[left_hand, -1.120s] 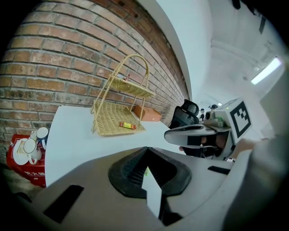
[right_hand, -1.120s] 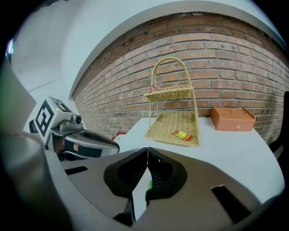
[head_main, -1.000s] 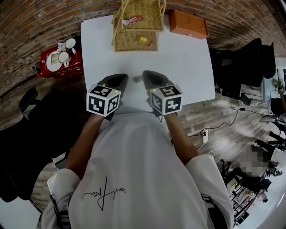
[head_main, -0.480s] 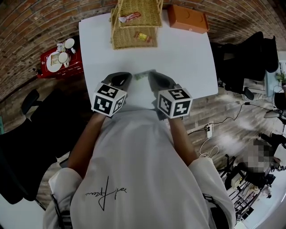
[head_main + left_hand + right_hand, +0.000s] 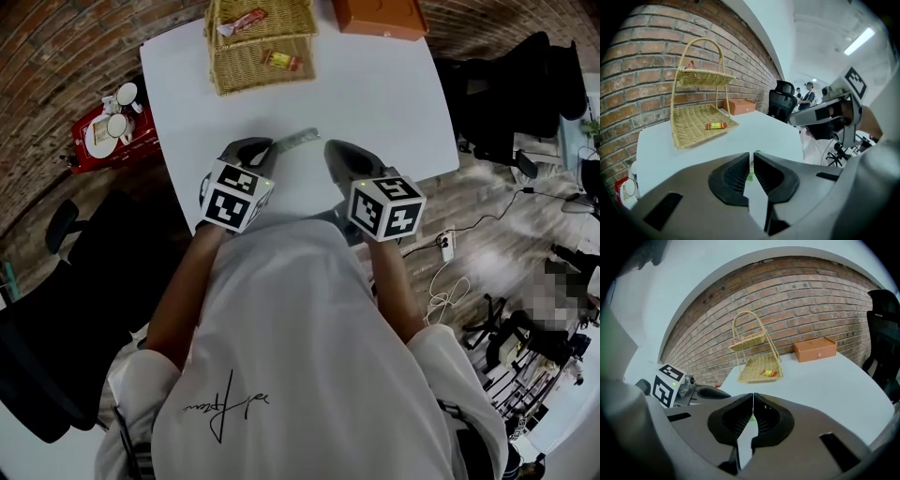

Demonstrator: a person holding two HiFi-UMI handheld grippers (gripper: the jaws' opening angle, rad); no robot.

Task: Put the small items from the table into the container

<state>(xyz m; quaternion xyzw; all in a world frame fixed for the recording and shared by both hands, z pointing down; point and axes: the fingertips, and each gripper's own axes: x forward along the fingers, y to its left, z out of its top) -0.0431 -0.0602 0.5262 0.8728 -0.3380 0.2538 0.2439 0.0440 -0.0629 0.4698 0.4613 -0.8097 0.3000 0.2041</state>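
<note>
Head view: the packet (image 5: 298, 140) is seen over the near middle of the surface (image 5: 375, 103). It is pinched at its left end by the left gripper (image 5: 751, 158), whose fingers are closed on it. The right gripper (image 5: 753, 399) is held just to the right, fingers shut. A green sliver is seen between them, but a grip on the packet cannot be confirmed. The carry is judged to be in hand. Next, the packet must be taken far and left to the basket (image 5: 246, 70) and released into a tier.
</note>
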